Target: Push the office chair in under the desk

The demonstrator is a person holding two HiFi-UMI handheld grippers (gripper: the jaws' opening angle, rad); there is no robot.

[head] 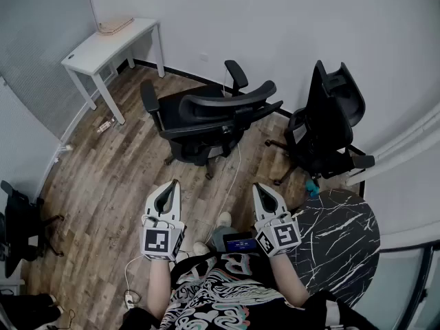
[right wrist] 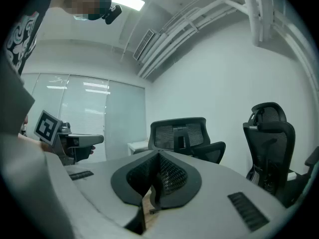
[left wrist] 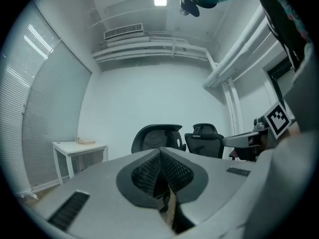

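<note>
Head view is showing your left gripper point(head: 173, 184) and right gripper point(head: 259, 187) closed and empty at lower centre. The office chair point(head: 206, 119) is standing mid-frame, well apart from the desk point(head: 88, 52) at upper left. You're likely just approaching; next, be reaching for its backrest.

Both grippers held out level, jaws closed.
The person holds the left gripper point(head: 174, 184) and the right gripper point(head: 258, 187) side by side, well apart, both pointing forward. The jaws of each one are pressed together, with nothing between them.
</note>
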